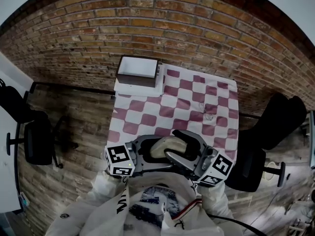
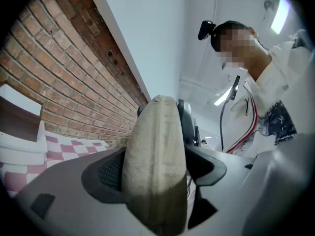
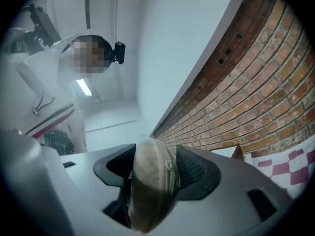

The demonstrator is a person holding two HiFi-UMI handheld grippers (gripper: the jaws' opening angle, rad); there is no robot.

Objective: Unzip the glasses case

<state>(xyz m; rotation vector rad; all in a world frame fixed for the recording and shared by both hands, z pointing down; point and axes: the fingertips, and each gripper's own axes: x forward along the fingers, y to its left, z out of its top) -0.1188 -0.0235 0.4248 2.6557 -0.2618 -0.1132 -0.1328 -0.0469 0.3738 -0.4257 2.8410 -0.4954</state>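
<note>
checked table (image 1: 197,102), red-and-white cloth. beige glasses case (image 1: 165,146) is held crosswise over the table's near edge. left gripper (image 1: 147,154) clamps the case's left end and right gripper (image 1: 186,149) clamps its right end. open white box (image 1: 139,68) on the table's far left corner. black chair (image 1: 37,141) left of the table, dark chair (image 1: 275,122) right of it. brick wall (image 1: 147,14) beyond the table's far edge.

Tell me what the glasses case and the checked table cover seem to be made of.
Glasses case: looks like beige fabric or felt, matte and slightly fuzzy, with a stitched seam; it holds a rounded shape, so probably stiffened. Checked table cover: thin cloth or vinyl, maroon-and-white, lightly creased; which one is unclear.
</note>
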